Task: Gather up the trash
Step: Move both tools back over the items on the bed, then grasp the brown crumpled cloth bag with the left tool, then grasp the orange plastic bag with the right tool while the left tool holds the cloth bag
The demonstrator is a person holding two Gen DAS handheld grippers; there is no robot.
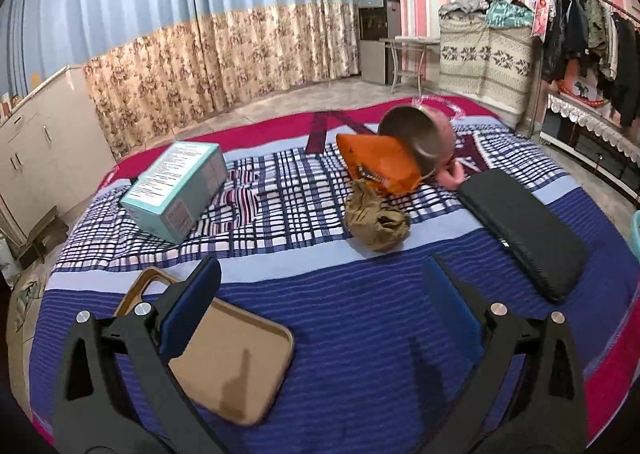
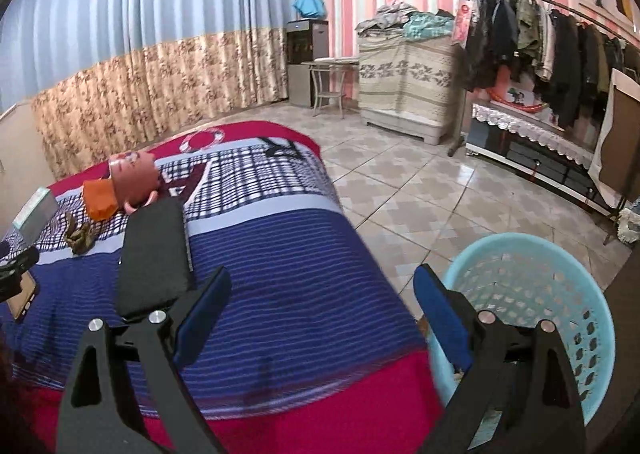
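A crumpled brown paper wad (image 1: pixel 376 220) lies on the bed's checked blanket (image 1: pixel 280 182), just in front of an orange snack bag (image 1: pixel 380 164) that sticks out of a tipped pink pot (image 1: pixel 424 138). My left gripper (image 1: pixel 322 274) is open and empty, hovering above the blue stripes short of the wad. My right gripper (image 2: pixel 322 286) is open and empty at the bed's right edge, beside a light blue mesh basket (image 2: pixel 532 294) on the floor. The wad (image 2: pixel 80 238), bag (image 2: pixel 100 200) and pot (image 2: pixel 134 176) show far left in the right wrist view.
A teal box (image 1: pixel 176 184) lies at the bed's left. A tan tray (image 1: pixel 232 358) lies under my left finger. A black flat case (image 1: pixel 524 234) lies at the right. Tiled floor (image 2: pixel 400 190), a clothes rack (image 2: pixel 560 54) and a cabinet (image 1: pixel 40 150) surround the bed.
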